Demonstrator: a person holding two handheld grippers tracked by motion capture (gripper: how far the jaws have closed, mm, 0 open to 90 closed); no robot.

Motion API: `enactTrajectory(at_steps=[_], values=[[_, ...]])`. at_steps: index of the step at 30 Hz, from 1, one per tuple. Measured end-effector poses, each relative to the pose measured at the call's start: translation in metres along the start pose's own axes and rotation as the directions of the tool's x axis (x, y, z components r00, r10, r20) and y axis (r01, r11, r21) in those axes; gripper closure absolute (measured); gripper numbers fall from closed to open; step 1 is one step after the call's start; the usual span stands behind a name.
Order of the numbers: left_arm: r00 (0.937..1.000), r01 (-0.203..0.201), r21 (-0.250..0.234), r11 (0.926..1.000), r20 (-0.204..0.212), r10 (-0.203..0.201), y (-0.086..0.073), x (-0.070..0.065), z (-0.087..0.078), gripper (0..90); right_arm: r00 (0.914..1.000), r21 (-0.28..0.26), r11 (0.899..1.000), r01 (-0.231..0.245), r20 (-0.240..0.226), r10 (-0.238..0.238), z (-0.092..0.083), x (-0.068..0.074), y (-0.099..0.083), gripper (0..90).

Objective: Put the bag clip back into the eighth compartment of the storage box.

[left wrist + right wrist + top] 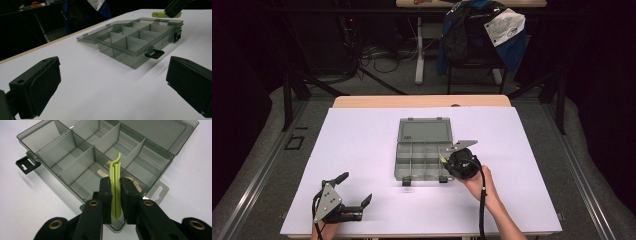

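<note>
A translucent grey compartment box [424, 159] lies in the middle of the white table with its lid [425, 131] folded back flat. My right gripper [446, 162] hovers over the box's near right corner. Its jaws are shut on a yellow-green plastic strip [115, 170], held on edge above a compartment [87, 180] by the front wall. At the table's near left corner, well apart from the box, my left gripper [357, 188] stands open and holds nothing. In the left gripper view the box [135, 40] lies ahead beyond the gripper's [112, 82] spread jaws, black latches [155, 53] towards me.
The white sheet [362, 140] covers the table, and its wooden far edge [422, 101] shows behind. A chair draped with a blue jacket [479, 35] and floor cables [377, 60] are beyond the table. Dark frame legs [289, 95] flank both sides.
</note>
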State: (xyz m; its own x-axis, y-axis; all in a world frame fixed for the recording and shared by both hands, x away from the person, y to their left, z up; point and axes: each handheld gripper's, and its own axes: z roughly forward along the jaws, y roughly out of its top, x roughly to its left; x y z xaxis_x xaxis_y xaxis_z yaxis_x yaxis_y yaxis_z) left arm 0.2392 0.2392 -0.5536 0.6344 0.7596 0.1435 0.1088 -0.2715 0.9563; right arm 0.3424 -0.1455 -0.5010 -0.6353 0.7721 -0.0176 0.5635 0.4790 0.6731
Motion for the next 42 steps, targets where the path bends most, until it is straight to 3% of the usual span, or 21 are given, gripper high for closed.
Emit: enactTrajectory(at_steps=[26,42], values=[[1.0000,0.000,0.003,1.0000,-0.007,0.000,0.000,0.000,-0.003,0.0,1.0000,0.046,0.999,-0.001,-0.001,0.001,0.010,-0.004,-0.003,80.5],[1.0000,-0.003,0.000,1.0000,-0.005,0.003,0.000,0.001,-0.004,0.0,0.9996,0.086,0.996,0.026,0.006,-0.027,0.013,-0.003,-0.003,80.4]])
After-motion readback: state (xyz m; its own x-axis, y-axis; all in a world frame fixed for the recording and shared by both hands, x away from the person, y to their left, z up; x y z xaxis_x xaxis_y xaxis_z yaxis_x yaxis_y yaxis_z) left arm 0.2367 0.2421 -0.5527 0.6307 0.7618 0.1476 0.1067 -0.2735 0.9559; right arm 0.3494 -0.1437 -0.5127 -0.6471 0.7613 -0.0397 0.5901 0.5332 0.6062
